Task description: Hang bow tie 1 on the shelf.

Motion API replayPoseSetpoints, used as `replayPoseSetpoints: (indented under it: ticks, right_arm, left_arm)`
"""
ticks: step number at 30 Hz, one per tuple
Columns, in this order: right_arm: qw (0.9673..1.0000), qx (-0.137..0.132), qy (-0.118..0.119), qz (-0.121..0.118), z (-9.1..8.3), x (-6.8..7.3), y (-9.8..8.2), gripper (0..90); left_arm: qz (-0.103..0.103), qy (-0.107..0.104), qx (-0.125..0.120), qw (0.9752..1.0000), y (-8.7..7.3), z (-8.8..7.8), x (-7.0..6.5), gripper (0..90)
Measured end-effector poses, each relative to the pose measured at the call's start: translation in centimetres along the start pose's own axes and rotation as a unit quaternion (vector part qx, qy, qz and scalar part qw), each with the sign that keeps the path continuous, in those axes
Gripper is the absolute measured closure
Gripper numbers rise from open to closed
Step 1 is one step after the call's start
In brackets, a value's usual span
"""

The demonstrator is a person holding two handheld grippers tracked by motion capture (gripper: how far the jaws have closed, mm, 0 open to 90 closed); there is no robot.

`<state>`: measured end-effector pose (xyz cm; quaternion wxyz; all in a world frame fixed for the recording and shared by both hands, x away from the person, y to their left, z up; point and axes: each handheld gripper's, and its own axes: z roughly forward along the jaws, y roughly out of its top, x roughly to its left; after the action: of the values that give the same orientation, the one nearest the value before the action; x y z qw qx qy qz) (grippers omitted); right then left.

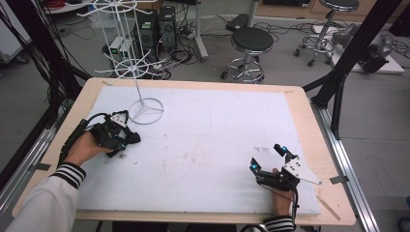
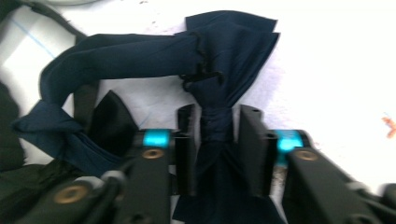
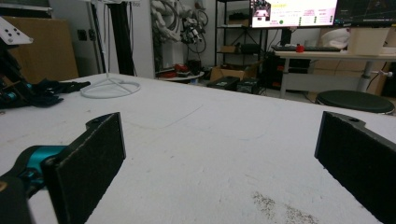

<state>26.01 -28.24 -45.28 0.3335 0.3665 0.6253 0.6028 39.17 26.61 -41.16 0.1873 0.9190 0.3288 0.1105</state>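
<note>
Bow tie (image 2: 224, 70), dark navy, lies on the white surface (image 1: 208, 140) with its knot pinched between the jaws of the left hand-held gripper (image 2: 217, 140); its strap loops off to that gripper's left. The grasp looks made, so lifting comes next, probably toward the wire stand (image 1: 138, 72) just beyond. The right hand-held gripper (image 3: 219, 158) rests wide and empty, well apart.

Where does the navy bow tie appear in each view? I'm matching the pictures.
High view: bow tie left, at the left gripper.
Left gripper view: centre, knot clamped between the jaws.
Right gripper view: far left.
Shared landmark: white wire stand.
</note>
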Motion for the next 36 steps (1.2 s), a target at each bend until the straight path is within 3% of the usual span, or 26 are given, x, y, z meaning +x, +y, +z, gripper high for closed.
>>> replayPoseSetpoints:
  ticks: [7, 14, 22, 26, 31, 36]
  right_arm:
    - [1.0, 0.0, 0.0, 0.0, 0.0, 0.0, 0.0, 1.0]
    - [1.0, 0.0, 0.0, 0.0, 0.0, 0.0, 0.0, 1.1]
    - [1.0, -0.001, 0.0, -0.001, 0.0, 0.0, 0.0, 1.1]
    - [1.0, -0.001, 0.0, -0.001, 0.0, 0.0, 0.0, 1.1]
    - [1.0, 0.0, 0.0, 0.0, 0.0, 0.0, 0.0, 1.1]
    - [1.0, -0.001, 0.0, -0.003, 0.0, 0.0, 0.0, 1.1]
  left_arm:
    - [0.0, 0.011, 0.001, 0.9999, 0.0, 0.0, -0.3, 75.3]
    - [-0.005, 0.001, -0.012, 0.9999, -0.1, -0.5, -0.3, 75.3]
    - [0.003, -0.001, -0.028, 0.9996, -0.2, -1.2, -0.4, 75.4]
    - [-0.005, -0.006, -0.049, 0.9988, -0.2, -1.9, -0.3, 75.4]
    - [-0.009, -0.01, -0.092, 0.9957, -0.8, -3.1, -0.2, 75.4]
    - [-0.022, -0.015, -0.119, 0.9925, -1.3, -4.1, 0.0, 75.4]
